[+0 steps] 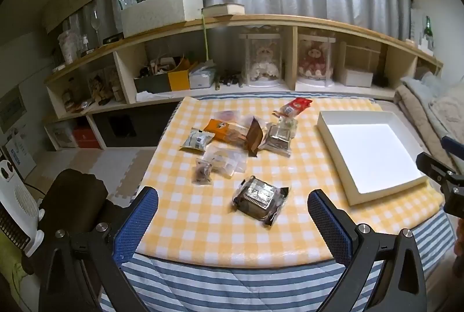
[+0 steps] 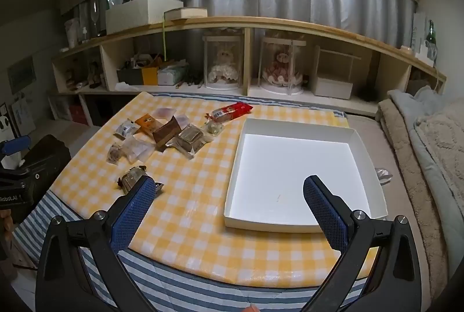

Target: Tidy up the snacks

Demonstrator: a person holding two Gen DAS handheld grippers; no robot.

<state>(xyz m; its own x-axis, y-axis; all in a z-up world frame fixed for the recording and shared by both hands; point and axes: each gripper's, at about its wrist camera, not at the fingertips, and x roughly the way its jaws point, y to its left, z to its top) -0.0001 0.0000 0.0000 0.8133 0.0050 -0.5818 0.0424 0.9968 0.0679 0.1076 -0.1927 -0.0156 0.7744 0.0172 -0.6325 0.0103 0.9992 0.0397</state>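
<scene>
Hovering above the near edge of the desk [image 1: 203, 225], the left gripper [image 1: 232, 213] and the right gripper [image 2: 229, 201] both hold their jaws wide with nothing between them. The snacks sit loose in the middle of the left wrist view — a foil-wrapped pack [image 1: 258, 200] nearest, a heap of small packets [image 1: 232, 138] behind it, a red packet [image 1: 295, 106] toward the top. The white tray [image 2: 290, 126] lies empty at centre right of the right wrist view, well apart from the heap. The likely trouble, as I judge it: slick film wrappers could slide from the jaws, a pinch into the overlapped heap could drag a neighbouring packet along — or nudge one off the desk — and the light tray may shift if bumped.
</scene>
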